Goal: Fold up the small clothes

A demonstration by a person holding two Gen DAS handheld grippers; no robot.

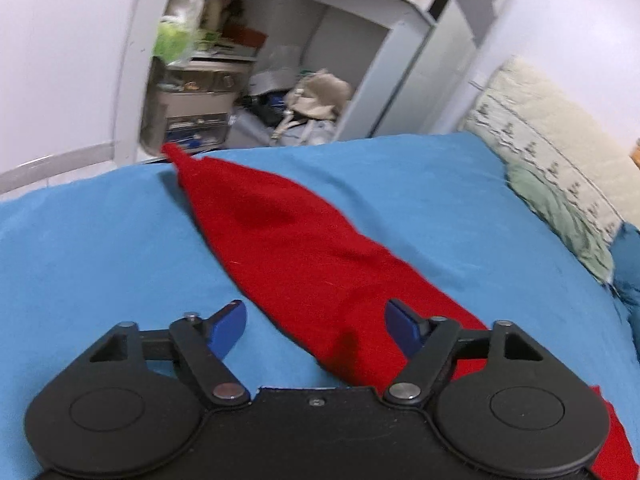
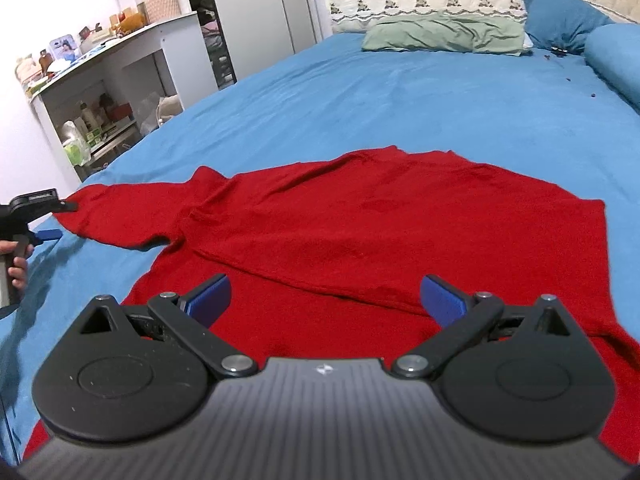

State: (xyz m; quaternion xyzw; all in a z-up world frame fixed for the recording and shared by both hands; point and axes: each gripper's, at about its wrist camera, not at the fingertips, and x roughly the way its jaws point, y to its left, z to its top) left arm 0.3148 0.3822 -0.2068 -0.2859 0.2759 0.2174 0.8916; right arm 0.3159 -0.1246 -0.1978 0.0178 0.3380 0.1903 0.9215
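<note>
Blue bedsheet point(image 2: 400, 92) under red garment point(image 2: 360, 220); no legible writing.

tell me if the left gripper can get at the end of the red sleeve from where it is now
Probably yes. The left gripper is open, with the red sleeve running out between its fingers across the blue sheet. In the right wrist view it sits at the cuff, and nothing lies on the sleeve.

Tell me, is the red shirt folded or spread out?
Mostly spread: the red shirt lies flat on the blue bed, one sleeve stretched sideways.
</note>
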